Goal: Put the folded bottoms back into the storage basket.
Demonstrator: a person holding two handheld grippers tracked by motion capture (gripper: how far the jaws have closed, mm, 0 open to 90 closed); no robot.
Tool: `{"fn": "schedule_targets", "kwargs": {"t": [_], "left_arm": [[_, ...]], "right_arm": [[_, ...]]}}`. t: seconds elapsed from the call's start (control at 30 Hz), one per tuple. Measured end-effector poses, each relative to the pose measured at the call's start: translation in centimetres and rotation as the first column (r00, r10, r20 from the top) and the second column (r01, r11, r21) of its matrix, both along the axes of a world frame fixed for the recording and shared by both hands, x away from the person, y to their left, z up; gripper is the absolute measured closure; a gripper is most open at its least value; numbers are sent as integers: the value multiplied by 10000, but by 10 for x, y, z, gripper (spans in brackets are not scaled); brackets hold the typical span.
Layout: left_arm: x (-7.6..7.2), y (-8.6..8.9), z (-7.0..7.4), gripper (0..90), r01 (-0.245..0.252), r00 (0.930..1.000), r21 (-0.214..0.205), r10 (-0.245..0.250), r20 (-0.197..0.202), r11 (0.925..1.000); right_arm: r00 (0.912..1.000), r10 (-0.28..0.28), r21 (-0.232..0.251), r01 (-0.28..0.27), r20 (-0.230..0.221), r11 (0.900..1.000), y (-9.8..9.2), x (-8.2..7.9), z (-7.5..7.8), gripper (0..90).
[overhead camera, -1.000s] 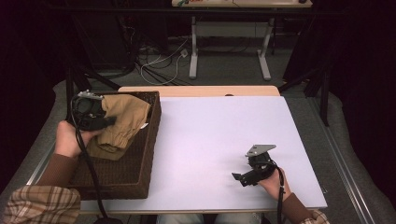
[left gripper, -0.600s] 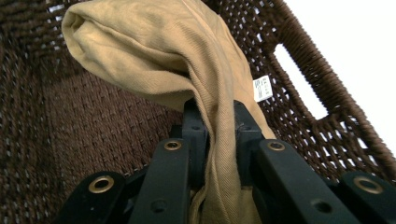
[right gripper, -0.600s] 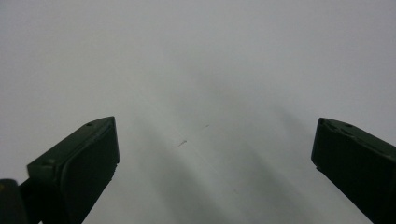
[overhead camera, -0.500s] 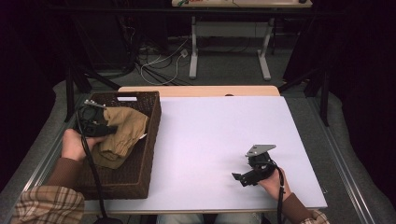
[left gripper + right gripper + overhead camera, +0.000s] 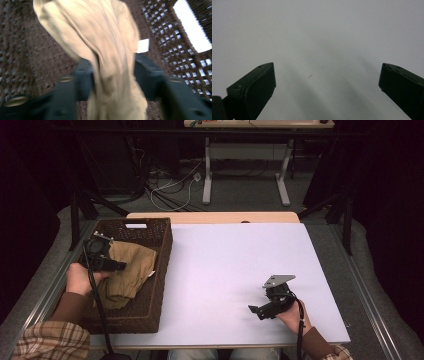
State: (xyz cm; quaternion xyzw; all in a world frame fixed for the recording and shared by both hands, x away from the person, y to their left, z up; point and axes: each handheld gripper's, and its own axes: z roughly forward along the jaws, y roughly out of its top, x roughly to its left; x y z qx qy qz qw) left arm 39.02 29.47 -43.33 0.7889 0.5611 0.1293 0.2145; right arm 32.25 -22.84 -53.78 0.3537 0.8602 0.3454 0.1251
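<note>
A tan cloth (image 5: 129,270) lies bunched in a dark wicker basket (image 5: 166,251) at the table's left. My left gripper (image 5: 119,266) is over the basket, shut on the cloth. In the left gripper view the cloth (image 5: 100,47) hangs out from between the two jaws of the gripper (image 5: 112,78), and a small white tag (image 5: 143,45) shows on its edge over the basket's weave (image 5: 27,60). My right gripper (image 5: 253,310) rests low on the white table (image 5: 235,255) at the front right. It is open (image 5: 327,82), with only the bare table surface (image 5: 324,30) between its jaws.
The basket takes up the table's left side. A wooden strip (image 5: 215,217) runs along the far edge. Beyond it are cables and white desk legs (image 5: 207,175) on the floor. Grey padding borders the table on both sides.
My left gripper has drawn back toward the person with the cloth, which now lies lower inside the basket. The right gripper has not moved.
</note>
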Motion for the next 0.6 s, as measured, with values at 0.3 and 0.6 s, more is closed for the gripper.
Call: {"fn": "schedule_targets", "kwargs": {"t": [0.3,0.6], "left_arm": [[-16,3,8,236,-219,9956,218,198,915,9995],[-36,-12,11,140,845,9878,45,-843,1308,9964]], "right_arm": [[10000,54,61,-54,50,10000,0,-1,5,7],[9995,266,56,-267,181,9996,-1,-5,16,6]]}}
